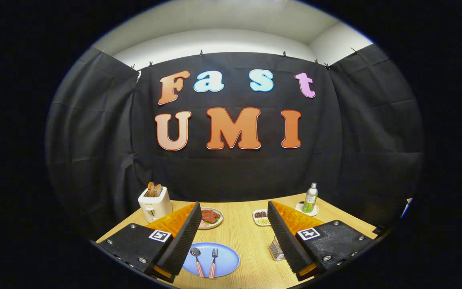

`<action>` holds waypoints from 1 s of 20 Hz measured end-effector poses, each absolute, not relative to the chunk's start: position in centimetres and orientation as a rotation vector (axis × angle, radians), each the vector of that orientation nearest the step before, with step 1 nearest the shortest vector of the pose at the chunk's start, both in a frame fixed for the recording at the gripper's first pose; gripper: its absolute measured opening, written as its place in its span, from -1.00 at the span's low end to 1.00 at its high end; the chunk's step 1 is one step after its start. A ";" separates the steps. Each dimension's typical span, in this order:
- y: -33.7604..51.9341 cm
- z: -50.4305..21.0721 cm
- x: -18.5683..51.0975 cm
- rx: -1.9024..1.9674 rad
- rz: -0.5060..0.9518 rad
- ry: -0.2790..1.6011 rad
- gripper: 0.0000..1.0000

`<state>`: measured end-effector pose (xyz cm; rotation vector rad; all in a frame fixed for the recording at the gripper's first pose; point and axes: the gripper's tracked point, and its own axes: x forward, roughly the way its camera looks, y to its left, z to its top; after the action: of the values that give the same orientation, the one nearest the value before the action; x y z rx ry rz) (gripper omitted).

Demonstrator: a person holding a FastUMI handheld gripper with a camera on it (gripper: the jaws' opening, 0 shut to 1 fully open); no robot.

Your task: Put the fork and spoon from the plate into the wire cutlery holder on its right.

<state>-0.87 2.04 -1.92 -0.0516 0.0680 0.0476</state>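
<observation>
On the blue plate [227, 259] between the wide-spread, empty fingers of the gripper [231, 241] lie spoon [196, 260] and fork [213, 261], the wire holder [277, 249] just right.

table [247, 237] | toaster [155, 204] | plate [225, 261] | wire holder [277, 249] | bottle [310, 197]

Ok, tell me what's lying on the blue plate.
On the blue plate lie a spoon and a fork, side by side, heads pointing away. The open hand-held gripper holds nothing; its left finger covers the plate's left edge, so anything there is hidden.
</observation>
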 end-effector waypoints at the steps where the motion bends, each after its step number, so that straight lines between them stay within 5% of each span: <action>1: 2.4 -2.3 -0.8 -0.060 0.052 0.075 0.97; 16: 4.8 -20.6 2.1 -0.114 0.137 0.481 0.96; 20: 5.5 -25.3 2.3 -0.132 0.161 0.617 0.81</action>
<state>2.32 5.49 -25.27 -0.1325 0.6168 0.1607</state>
